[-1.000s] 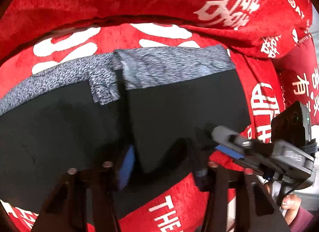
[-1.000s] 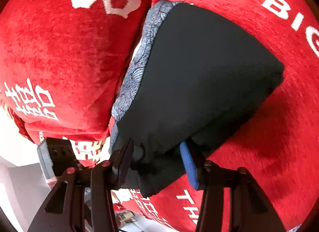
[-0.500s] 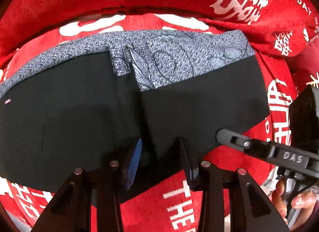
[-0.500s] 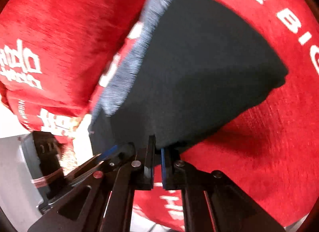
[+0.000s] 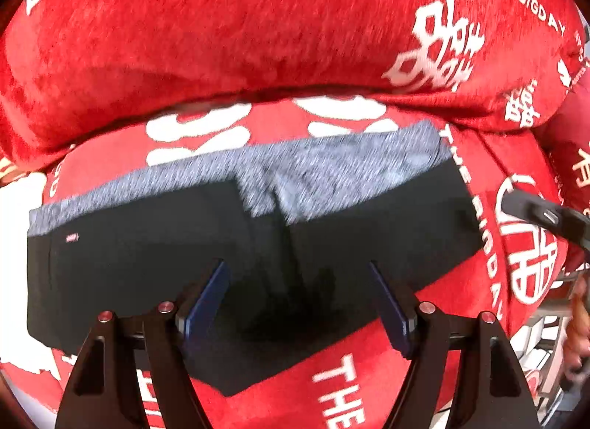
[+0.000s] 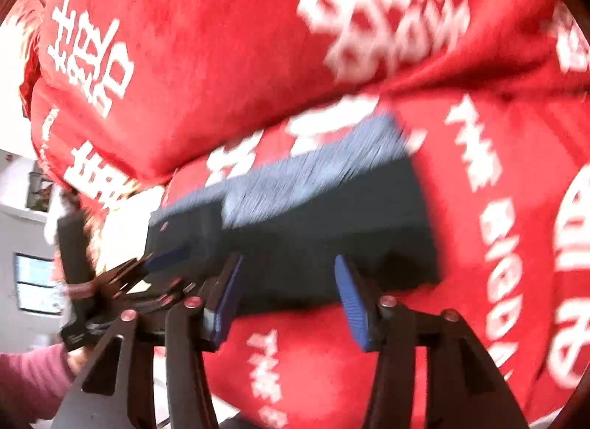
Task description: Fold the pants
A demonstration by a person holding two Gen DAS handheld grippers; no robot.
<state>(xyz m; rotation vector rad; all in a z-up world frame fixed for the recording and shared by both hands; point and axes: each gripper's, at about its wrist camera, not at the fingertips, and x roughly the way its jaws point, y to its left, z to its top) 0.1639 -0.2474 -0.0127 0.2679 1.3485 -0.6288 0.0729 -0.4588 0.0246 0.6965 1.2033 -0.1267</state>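
The black pants with a grey patterned waistband lie folded flat on the red sofa seat. My left gripper is open and empty, just above the pants' near edge. In the right wrist view the pants lie ahead, waistband at the back. My right gripper is open and empty, at the pants' near edge. The left gripper shows at the pants' left end. The right gripper's body shows at the right of the left wrist view.
A red sofa back cushion with white characters rises behind the pants. The seat's front edge is close below my right gripper. A hand in a pink sleeve shows at the lower left. A white wall with a window is at the far left.
Both grippers have opened wider and drawn back from the pants. The right gripper, shut on the pants' edge half a second ago, has let go. The pants now lie flat.
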